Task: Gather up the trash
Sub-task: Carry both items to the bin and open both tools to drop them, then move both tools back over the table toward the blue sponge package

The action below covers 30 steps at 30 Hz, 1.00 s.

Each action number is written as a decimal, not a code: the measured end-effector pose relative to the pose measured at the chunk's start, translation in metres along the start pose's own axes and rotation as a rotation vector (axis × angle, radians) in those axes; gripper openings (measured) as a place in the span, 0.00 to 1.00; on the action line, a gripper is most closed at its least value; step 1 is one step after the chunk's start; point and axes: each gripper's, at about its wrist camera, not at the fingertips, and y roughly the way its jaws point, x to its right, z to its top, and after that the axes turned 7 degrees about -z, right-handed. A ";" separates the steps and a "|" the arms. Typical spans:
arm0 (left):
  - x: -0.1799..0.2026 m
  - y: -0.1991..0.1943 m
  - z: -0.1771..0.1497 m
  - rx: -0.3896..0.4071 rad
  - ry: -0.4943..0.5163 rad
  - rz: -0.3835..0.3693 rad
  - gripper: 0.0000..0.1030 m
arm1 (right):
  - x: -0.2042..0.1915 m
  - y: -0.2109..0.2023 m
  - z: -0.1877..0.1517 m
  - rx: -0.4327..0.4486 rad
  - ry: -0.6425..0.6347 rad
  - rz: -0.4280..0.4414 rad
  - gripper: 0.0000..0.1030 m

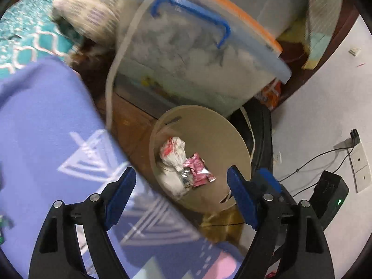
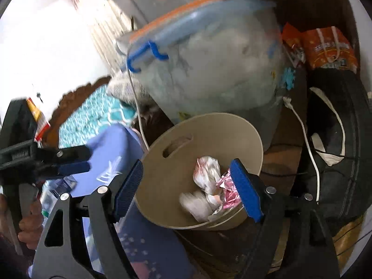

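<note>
In the left wrist view, the left gripper (image 1: 181, 195) stands spread and empty above the beige bin (image 1: 237, 139), where a pink wrapper (image 1: 200, 171) and crumpled white paper (image 1: 173, 154) lie.

In the right wrist view, the right gripper (image 2: 189, 188) is likewise released, holding nothing. The trash looks light, soft and crinkly; pinch a raised fold.

**Cluttered corner by a white wall**

A white wall (image 1: 325, 107) carries a socket plate (image 1: 359, 162) with black cables. On the brown floor (image 1: 130, 125) stands a clear storage box (image 1: 186, 69) with a blue handle (image 1: 190, 11), beside teal patterned bedding (image 1: 30, 37).
</note>
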 end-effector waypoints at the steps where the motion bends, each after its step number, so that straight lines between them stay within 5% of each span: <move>1: -0.003 -0.012 -0.004 0.025 0.000 -0.001 0.75 | -0.003 -0.007 -0.001 0.011 0.009 0.011 0.76; 12: -0.046 -0.179 -0.091 0.227 -0.026 0.087 0.75 | -0.150 -0.056 -0.036 -0.025 -0.152 0.257 0.75; 16: -0.073 -0.234 -0.136 0.268 -0.083 0.123 0.76 | -0.221 -0.067 -0.073 -0.101 -0.255 0.366 0.71; 21: -0.120 -0.296 -0.213 0.311 -0.181 0.275 0.76 | -0.301 -0.074 -0.133 -0.229 -0.380 0.474 0.57; 30: -0.186 -0.370 -0.339 0.353 -0.419 0.396 0.75 | -0.393 -0.065 -0.218 -0.398 -0.571 0.533 0.49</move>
